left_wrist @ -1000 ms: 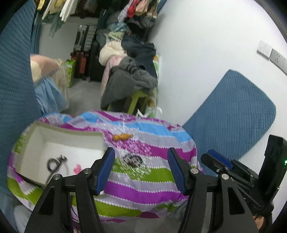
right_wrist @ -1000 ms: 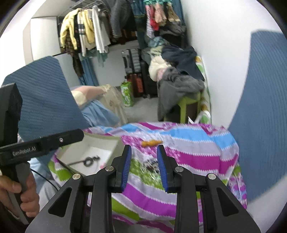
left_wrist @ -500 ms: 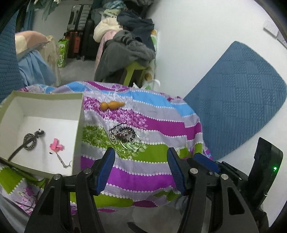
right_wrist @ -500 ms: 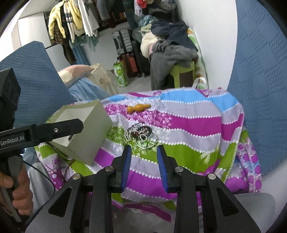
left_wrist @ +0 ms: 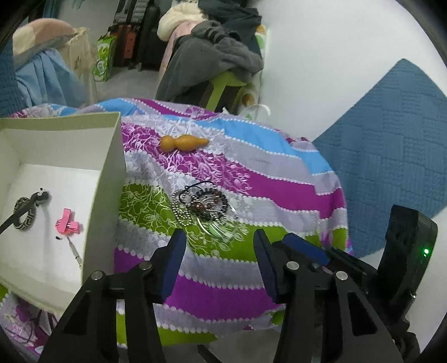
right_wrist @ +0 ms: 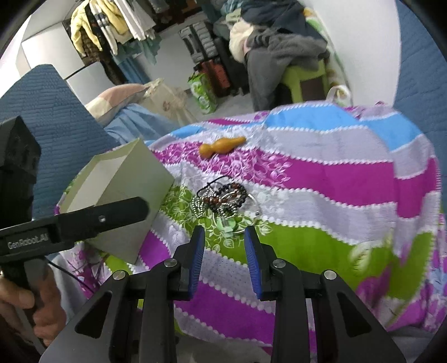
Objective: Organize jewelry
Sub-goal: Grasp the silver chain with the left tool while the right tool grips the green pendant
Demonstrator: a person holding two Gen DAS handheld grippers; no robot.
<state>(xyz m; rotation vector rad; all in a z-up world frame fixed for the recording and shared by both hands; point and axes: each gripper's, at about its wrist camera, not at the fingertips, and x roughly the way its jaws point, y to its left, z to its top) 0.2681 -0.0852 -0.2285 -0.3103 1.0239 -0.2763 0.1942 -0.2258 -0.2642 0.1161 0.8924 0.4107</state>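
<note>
A tangled pile of jewelry (left_wrist: 205, 208), bead chains and bracelets, lies on the striped cloth (left_wrist: 279, 195) in the middle. It shows too in the right wrist view as the pile (right_wrist: 223, 199). My left gripper (left_wrist: 219, 251) hovers just short of the pile, its jaws closing with nothing between them. My right gripper (right_wrist: 223, 245) is narrowly open and empty, also just short of the pile. A pale open box (left_wrist: 109, 178) at the left holds a patterned ring-shaped piece (left_wrist: 26, 213) and a pink clip (left_wrist: 67, 224). An orange gourd-shaped piece (left_wrist: 183, 143) lies farther back.
The cloth covers a small round table that drops off at the near and right edges. Blue quilted pads (left_wrist: 391, 156) flank it. Behind are a green stool piled with clothes (left_wrist: 218, 58), suitcases and hanging clothes (right_wrist: 111, 25). A person's hand (right_wrist: 30, 307) holds the left gripper.
Both grippers have dropped toward the table and tilted down, so the pile and box loom larger and nearer. The left jaws have narrowed slightly. The right jaws keep their gap.
</note>
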